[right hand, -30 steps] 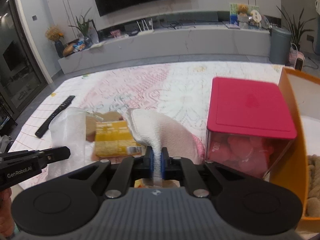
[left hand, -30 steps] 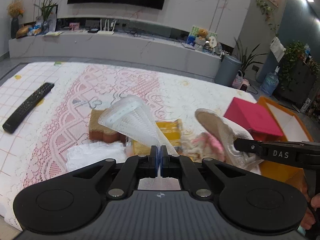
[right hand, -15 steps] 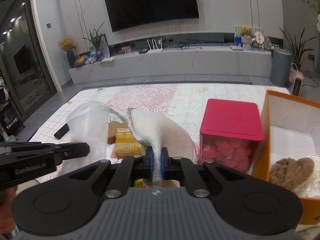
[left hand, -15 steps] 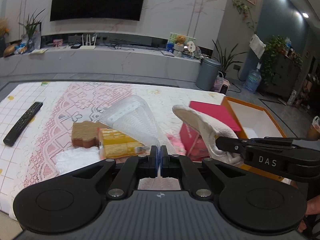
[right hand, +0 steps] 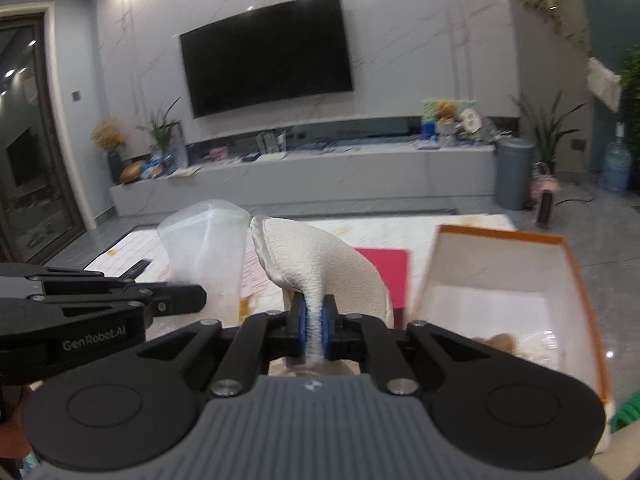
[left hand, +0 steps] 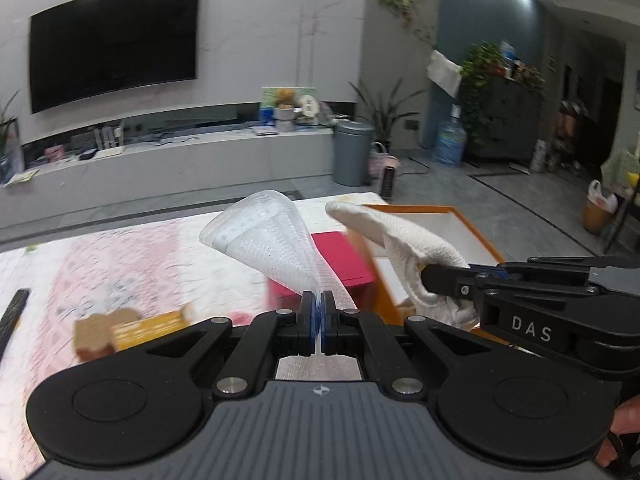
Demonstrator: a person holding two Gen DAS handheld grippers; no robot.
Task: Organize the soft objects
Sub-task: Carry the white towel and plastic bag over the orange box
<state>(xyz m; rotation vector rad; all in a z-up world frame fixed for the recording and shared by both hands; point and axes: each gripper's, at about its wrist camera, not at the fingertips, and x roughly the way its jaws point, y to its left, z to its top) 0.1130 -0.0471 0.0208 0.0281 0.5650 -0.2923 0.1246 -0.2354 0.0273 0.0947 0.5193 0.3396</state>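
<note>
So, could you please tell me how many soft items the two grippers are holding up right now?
2: a thin translucent mesh cloth pinched in the left gripper, and a thicker white towel clamped in the right gripper. Any part hanging beneath the grippers is hidden.

Left claw (left hand: 318,312) clamps mesh bag (left hand: 272,242).

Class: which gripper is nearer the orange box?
Right. The right gripper, clamping a white cloth, sits beside the orange box; the left gripper, clamping thin mesh fabric, is farther away.
</note>
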